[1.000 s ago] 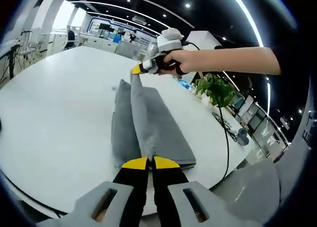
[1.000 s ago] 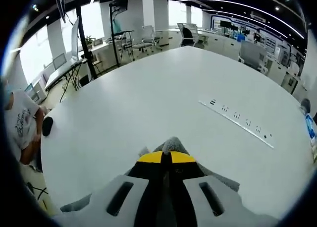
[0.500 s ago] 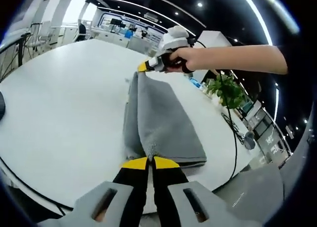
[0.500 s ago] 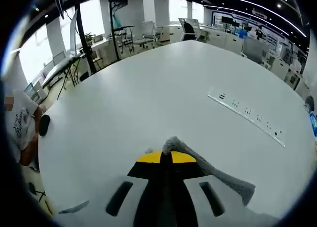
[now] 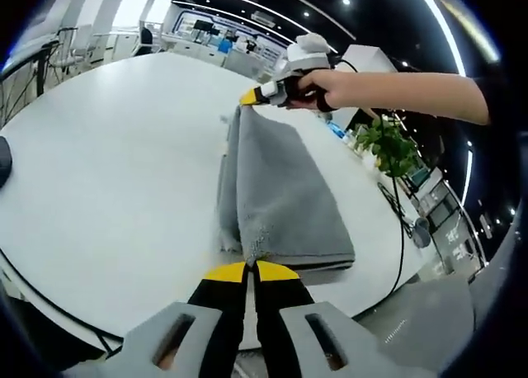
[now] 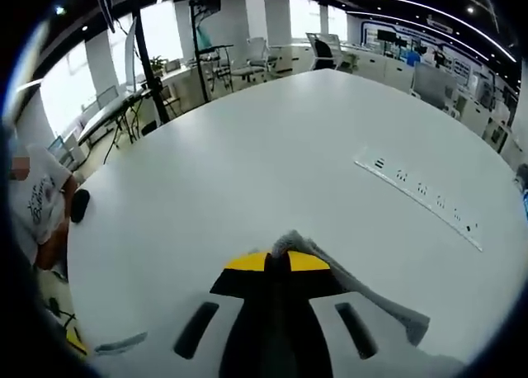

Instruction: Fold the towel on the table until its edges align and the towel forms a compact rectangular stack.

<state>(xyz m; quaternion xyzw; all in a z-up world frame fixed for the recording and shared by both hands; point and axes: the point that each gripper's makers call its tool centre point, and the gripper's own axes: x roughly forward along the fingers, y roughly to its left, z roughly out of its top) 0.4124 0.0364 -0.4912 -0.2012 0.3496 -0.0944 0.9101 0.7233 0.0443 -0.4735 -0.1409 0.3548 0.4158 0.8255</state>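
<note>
A grey towel (image 5: pixel 276 192) lies lengthwise on a white table (image 5: pixel 107 196), near its edge. The left gripper (image 5: pixel 251 269) pinches the towel's near corner with jaws closed. The right gripper (image 5: pixel 250 97), held in a hand (image 5: pixel 326 89), grips the far corner, jaws clamped together.

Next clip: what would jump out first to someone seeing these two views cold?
The grey towel stands out first, stretched across the white round table between two tools. In the left gripper view the left tool pinches its near corner, while the right tool, in a person's hand, grips the far corner. In the right gripper view the right tool's yellow tips close on a grey tuft.
</note>
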